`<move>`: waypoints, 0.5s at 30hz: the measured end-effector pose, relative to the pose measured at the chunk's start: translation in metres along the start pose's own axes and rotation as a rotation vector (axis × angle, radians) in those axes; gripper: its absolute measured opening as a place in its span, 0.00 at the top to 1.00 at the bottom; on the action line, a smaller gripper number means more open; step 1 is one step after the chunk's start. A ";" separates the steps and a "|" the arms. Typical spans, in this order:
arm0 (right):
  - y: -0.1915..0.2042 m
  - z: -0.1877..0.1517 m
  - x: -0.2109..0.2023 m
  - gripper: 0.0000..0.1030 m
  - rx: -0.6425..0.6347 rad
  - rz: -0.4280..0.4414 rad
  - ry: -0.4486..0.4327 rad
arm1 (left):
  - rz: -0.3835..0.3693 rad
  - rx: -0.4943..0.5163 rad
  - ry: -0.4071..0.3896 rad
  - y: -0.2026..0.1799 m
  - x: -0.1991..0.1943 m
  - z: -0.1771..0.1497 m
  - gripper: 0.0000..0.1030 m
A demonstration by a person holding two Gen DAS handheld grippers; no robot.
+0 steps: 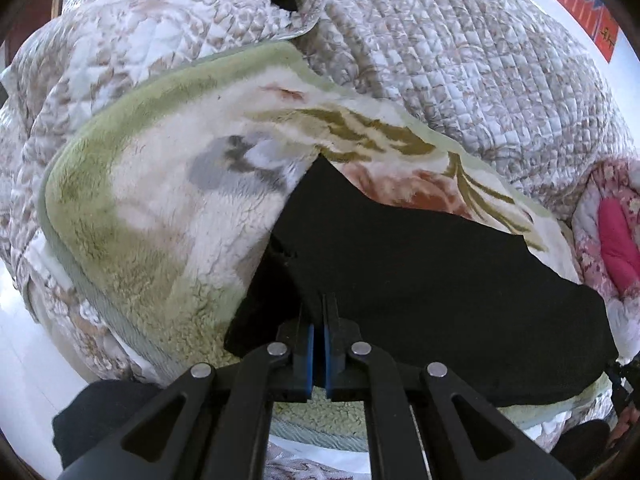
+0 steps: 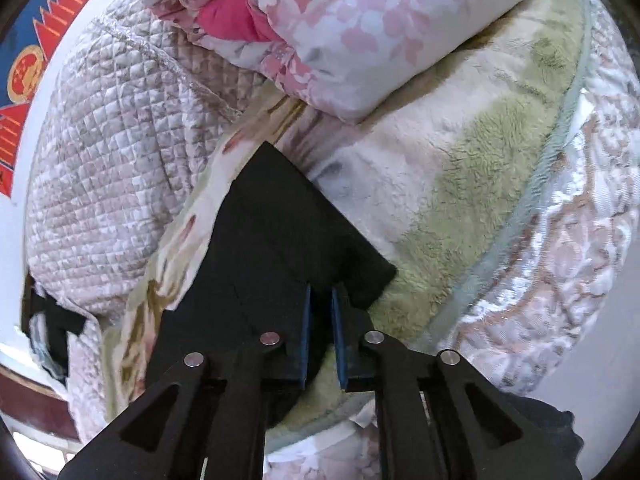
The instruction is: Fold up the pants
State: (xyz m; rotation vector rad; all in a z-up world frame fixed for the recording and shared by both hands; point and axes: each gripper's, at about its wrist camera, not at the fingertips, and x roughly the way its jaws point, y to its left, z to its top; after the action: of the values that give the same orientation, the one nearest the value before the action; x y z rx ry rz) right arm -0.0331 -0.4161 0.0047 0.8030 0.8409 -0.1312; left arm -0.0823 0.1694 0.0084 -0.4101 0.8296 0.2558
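- The black pants point(image 1: 420, 280) lie on a fleecy green-and-cream blanket point(image 1: 160, 208) spread over the quilted bedspread point(image 1: 460, 60); in the left wrist view the cloth runs from the fingers out toward 3 o'clock.
- The left gripper point(image 1: 319, 308) has its blue pads nearly together, pinching the near edge of the pants at about 6 o'clock.
- The right gripper point(image 2: 321, 300) shows a narrow gap between its pads, closed on the pants' corner point(image 2: 360, 276); the cloth point(image 2: 272, 232) stretches away toward 11 o'clock.
- A pink floral duvet point(image 2: 360, 40) sits at 12 o'clock in the right wrist view, resting on the blanket.
- Judged step: both ends are gripped, so a fold is being carried or set down.
- The next move likely calls for keeping both edges level, laying them aligned, then releasing.
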 end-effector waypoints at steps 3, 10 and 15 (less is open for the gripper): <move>0.008 -0.001 -0.020 0.84 -0.065 -0.071 -0.079 | 0.043 -0.020 -0.034 0.007 -0.011 0.006 0.91; 0.065 -0.026 0.000 0.81 -0.369 0.037 0.017 | 0.008 0.028 -0.134 -0.017 -0.029 0.027 0.91; 0.056 -0.059 0.057 0.81 -0.466 -0.108 0.263 | -0.160 0.155 -0.038 -0.069 -0.002 0.012 0.91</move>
State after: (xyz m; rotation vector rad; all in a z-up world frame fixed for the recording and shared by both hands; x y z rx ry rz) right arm -0.0080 -0.3253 -0.0263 0.3388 1.1120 0.0768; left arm -0.0496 0.1134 0.0346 -0.3227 0.7688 0.0505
